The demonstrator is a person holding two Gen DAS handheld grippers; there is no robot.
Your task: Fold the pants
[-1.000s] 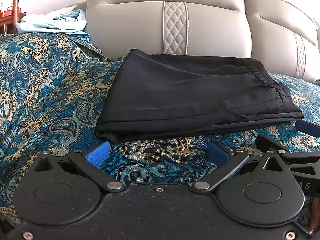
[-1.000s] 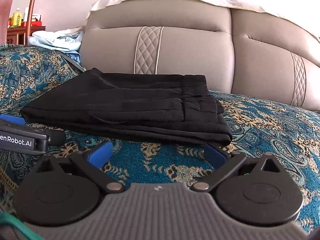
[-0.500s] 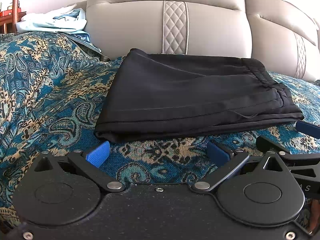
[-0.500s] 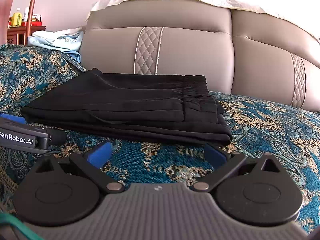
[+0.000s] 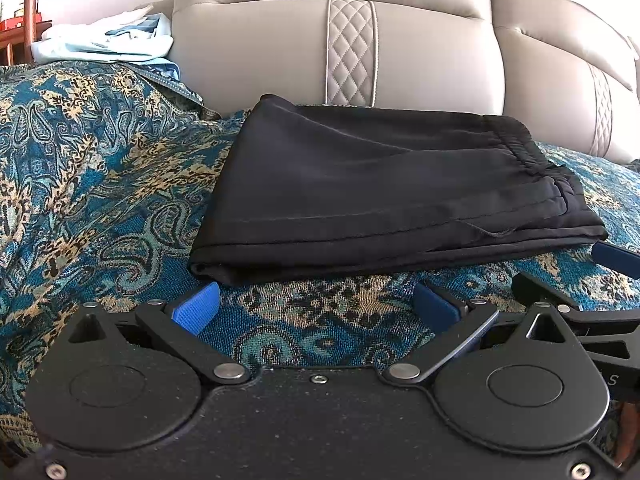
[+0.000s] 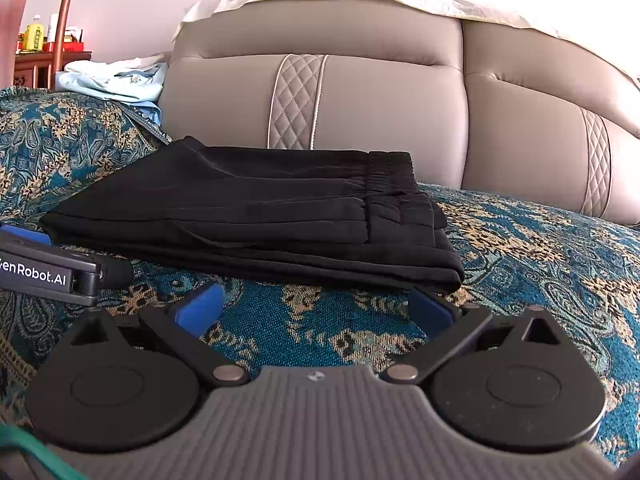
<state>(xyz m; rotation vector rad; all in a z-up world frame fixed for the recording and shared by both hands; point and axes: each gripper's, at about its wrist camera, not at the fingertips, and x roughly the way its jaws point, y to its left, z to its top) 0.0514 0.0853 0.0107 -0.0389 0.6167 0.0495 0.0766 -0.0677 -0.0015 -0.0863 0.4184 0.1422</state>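
Black pants (image 5: 384,192) lie folded in a flat rectangle on the patterned blue cover, elastic waistband at the right end. In the right wrist view the same pants (image 6: 256,216) show stacked layers. My left gripper (image 5: 316,304) is open just in front of the near edge, its blue pads wide apart and holding nothing. My right gripper (image 6: 316,306) is open too, close to the pants' near right corner, empty. The right gripper's finger (image 5: 616,258) shows at the right edge of the left wrist view; the left gripper's body (image 6: 44,268) shows at the left of the right wrist view.
A beige padded sofa back (image 6: 360,108) rises behind the pants. Light blue clothes (image 5: 108,42) are piled on the raised covered arm at the far left. A wooden stand with bottles (image 6: 40,48) is beyond it. The patterned cover (image 6: 540,264) spreads to the right.
Both grippers have crept very slightly; the pants lie as before and both stay open.
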